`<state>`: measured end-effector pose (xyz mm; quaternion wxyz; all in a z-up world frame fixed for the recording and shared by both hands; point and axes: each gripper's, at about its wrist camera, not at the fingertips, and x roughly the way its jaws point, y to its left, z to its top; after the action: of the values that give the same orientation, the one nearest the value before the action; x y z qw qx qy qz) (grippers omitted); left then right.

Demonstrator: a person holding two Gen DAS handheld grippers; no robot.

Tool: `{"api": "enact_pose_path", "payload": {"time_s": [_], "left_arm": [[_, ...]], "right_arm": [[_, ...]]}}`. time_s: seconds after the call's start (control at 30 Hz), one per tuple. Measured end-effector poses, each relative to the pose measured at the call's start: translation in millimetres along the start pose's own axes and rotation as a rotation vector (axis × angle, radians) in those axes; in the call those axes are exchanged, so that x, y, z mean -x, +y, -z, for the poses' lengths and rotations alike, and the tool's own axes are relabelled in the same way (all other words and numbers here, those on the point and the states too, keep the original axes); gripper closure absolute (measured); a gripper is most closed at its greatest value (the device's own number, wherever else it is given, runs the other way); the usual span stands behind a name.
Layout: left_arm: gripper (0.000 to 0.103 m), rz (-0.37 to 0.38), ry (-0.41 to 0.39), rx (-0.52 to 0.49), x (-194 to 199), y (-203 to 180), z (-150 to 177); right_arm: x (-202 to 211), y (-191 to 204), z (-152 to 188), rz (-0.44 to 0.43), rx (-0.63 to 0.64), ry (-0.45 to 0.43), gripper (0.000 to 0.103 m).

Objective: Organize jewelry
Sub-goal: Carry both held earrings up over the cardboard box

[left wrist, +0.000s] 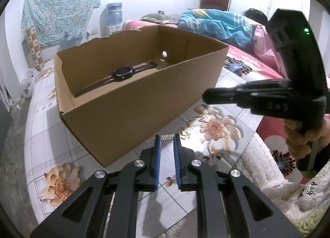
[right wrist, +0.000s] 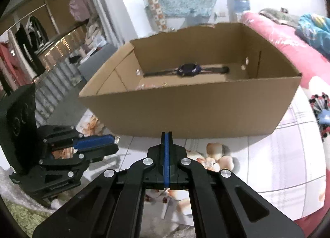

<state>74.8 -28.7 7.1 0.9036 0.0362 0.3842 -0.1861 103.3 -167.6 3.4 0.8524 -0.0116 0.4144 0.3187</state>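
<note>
Left wrist view: at the left, the open brown cardboard box [left wrist: 132, 110] is sitting on the floral quilted bedsheet [left wrist: 41, 134]. It is probably serving as the collecting bin, with its open top facing up so pieces can be lowered in. The dark wristwatch with a black strap [left wrist: 123, 73] is lying flat along the box floor by the far wall, so it looks already sorted.

Just beside the box's near corner, the left gripper [left wrist: 167, 141] is pointing down at the sheet. Its blue pads are standing almost together, and they seem to be pinching the small silver ribbed piece [left wrist: 167, 136] at their very tips. The grip is slight, likely chosen because the piece is thin. The right wrist view also shows something pale poking out of that tip.

Right of it, the little gold trinket [left wrist: 184, 133] is lying loose on the sheet, near the left gripper's tips and outside the box.

Further right, the right gripper [left wrist: 206, 96] is hovering above the sheet, held by the person's hand [left wrist: 299, 139]. Its pads are pressing flat together with nothing visible between them. In its own view, the short silver link band [right wrist: 208, 163] is resting on the sheet below and to the right of its fingers, apart from them and not yet boxed.
</note>
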Motion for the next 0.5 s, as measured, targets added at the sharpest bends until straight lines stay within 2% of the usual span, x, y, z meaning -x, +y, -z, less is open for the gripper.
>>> {"api": "enact_pose_path", "payload": {"time_s": [0.03, 0.1, 0.13, 0.27, 0.33, 0.4, 0.5], "left_arm": [[0.091, 0.0, 0.001, -0.004, 1.1, -1.3, 0.9], [0.091, -0.001, 0.001, -0.009, 1.9, -3.5, 1.3], [0.091, -0.001, 0.001, -0.01, 2.4, -3.7, 1.3], [0.091, -0.008, -0.002, -0.008, 3.3, -3.6, 1.4], [0.091, -0.01, -0.001, -0.003, 3.3, -1.7, 2.5], [0.091, -0.011, 0.002, 0.001, 2.9, 0.0, 3.6], [0.091, -0.01, 0.003, 0.007, 3.0, 1.7, 4.3]], "right_arm": [[-4.2, -0.5, 1.1, 0.01, 0.003, 0.013, 0.099], [-13.6, -2.7, 3.6, 0.011, 0.031, 0.05, 0.079], [-18.7, -2.3, 4.3, 0.022, 0.043, 0.06, 0.079], [-45.4, 5.5, 6.8, 0.078, 0.122, 0.108, 0.079], [-55.1, 7.2, 6.7, 0.078, 0.134, 0.123, 0.084], [-60.2, 9.0, 7.5, 0.104, 0.158, 0.122, 0.094], [-62.5, 10.4, 4.9, 0.118, 0.163, 0.123, 0.101]]}}
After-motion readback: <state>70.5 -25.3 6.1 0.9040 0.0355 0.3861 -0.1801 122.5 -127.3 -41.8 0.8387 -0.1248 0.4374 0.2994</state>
